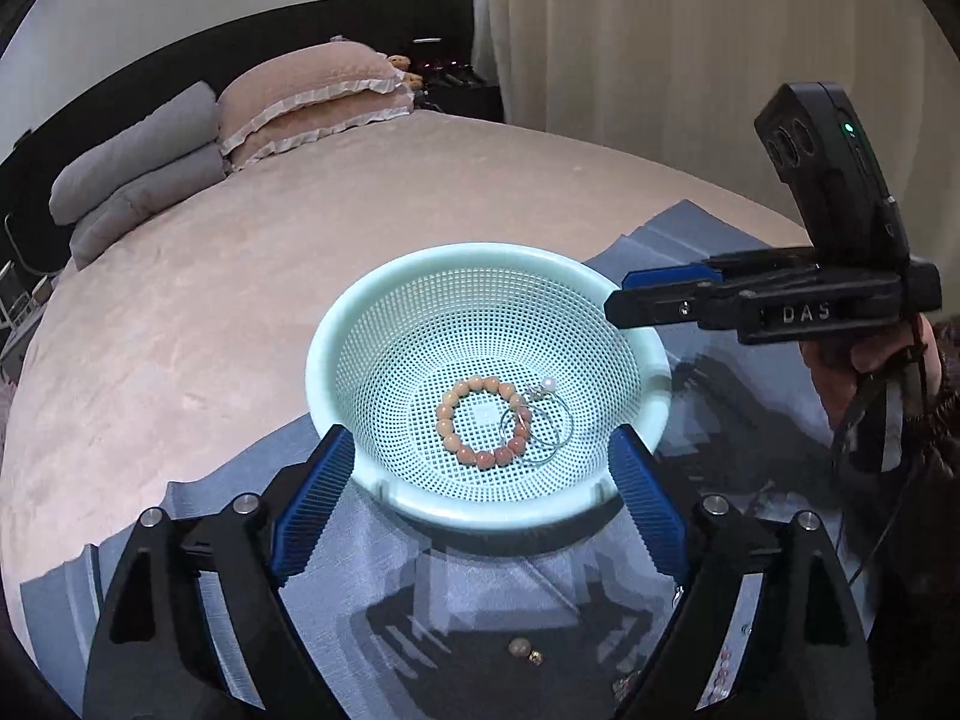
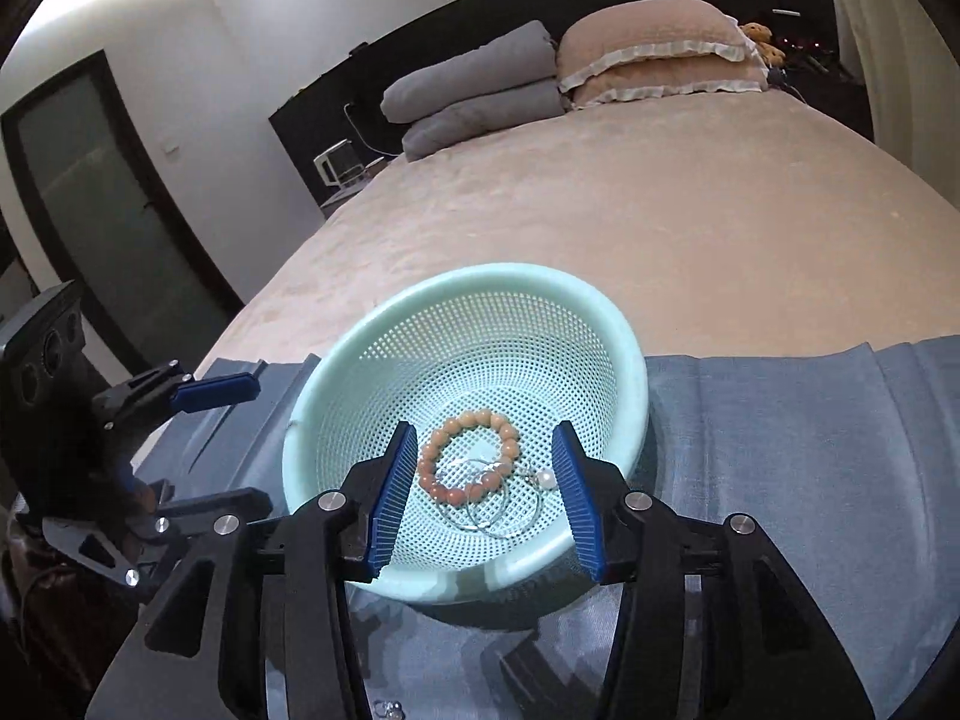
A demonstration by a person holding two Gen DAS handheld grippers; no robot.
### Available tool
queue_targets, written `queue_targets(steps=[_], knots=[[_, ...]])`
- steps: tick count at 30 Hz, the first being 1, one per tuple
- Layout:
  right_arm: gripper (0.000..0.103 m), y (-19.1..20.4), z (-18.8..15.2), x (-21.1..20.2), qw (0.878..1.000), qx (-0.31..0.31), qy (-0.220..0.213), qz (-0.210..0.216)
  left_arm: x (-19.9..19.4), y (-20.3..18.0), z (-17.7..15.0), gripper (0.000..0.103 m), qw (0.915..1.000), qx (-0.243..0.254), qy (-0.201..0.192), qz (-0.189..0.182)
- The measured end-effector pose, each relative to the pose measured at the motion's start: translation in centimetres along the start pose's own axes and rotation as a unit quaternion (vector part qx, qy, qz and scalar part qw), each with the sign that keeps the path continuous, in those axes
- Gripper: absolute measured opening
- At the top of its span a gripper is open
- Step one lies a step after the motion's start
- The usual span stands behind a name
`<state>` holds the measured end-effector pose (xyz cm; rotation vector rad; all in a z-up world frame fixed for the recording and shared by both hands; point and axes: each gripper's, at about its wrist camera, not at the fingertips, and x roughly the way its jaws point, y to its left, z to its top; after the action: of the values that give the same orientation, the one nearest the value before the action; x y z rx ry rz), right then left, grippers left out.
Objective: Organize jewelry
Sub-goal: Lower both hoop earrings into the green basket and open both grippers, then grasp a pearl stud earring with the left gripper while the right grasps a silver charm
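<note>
A mint-green perforated basket [image 1: 336, 324] [image 2: 624, 360] sits on a blue-grey cloth on the bed. Inside lie an orange bead bracelet [image 1: 447, 411] [image 2: 459, 420], thin silver hoops [image 1: 555, 444] [image 2: 510, 516] and a pearl piece [image 1: 547, 385] [image 2: 545, 479]. My left gripper [image 1: 483, 468] is open and empty, its fingers straddling the basket's near rim. My right gripper [image 2: 485, 468] is open and empty, fingers over the basket's near side; it shows in the left wrist view [image 1: 618, 294] at the basket's right rim. The left gripper shows at the left of the right wrist view [image 2: 240, 420].
Small beads [image 1: 525, 651] lie on the cloth [image 1: 480, 612] [image 2: 780, 420] near me; more small pieces lie at the lower right [image 1: 720, 666] and in the right wrist view [image 2: 387, 708]. Pillows [image 1: 240, 120] [image 2: 570, 72] lie at the bed's head. A curtain [image 1: 690, 30] hangs at the right.
</note>
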<state>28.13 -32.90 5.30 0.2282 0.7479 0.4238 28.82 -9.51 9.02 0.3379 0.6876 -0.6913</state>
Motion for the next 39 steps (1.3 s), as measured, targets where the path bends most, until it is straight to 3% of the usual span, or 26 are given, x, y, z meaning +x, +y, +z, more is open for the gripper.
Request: queue_targets(steps=[2,6,9,13,18,27,35,37,39], knots=[[0.055,0.3,-0.7,-1.1,1.0,-0.016,-0.002,0.006,-1.0,-0.6,-1.0,0.095,0.9992,0.039,0.002,-0.006],[0.075,1.1,-3.0,-3.1,0.998,-0.057,0.003,0.016,-2.0,-1.8,-3.6,0.097,0.9943,0.103,0.019,-0.02],[0.083,2.0,-5.3,-3.7,0.995,-0.097,0.02,0.016,-1.7,-2.5,-5.7,0.097,0.9904,0.128,0.039,-0.033],[0.083,3.2,-8.5,-3.0,0.987,-0.144,0.064,0.02,-0.2,-2.7,-8.4,0.097,0.9876,0.13,0.075,-0.046],[0.083,4.6,-11.6,-1.6,0.976,-0.193,0.099,0.022,0.8,-2.2,-9.9,0.097,0.9887,0.107,0.085,-0.061],[0.084,7.0,-14.0,-0.2,0.964,-0.241,0.105,0.039,1.5,-1.9,-10.0,0.097,0.9904,0.091,0.084,-0.061],[0.084,7.0,-14.1,0.0,0.966,-0.238,0.101,0.027,2.2,-1.8,-9.9,0.097,0.9927,0.071,0.081,-0.055],[0.082,7.1,-14.2,0.0,0.965,-0.241,0.102,0.03,2.4,-1.8,-9.8,0.097,0.9933,0.066,0.08,-0.051],[0.074,7.3,-14.3,0.2,0.963,-0.245,0.105,0.029,2.6,-1.9,-9.7,0.097,0.9938,0.061,0.078,-0.05]])
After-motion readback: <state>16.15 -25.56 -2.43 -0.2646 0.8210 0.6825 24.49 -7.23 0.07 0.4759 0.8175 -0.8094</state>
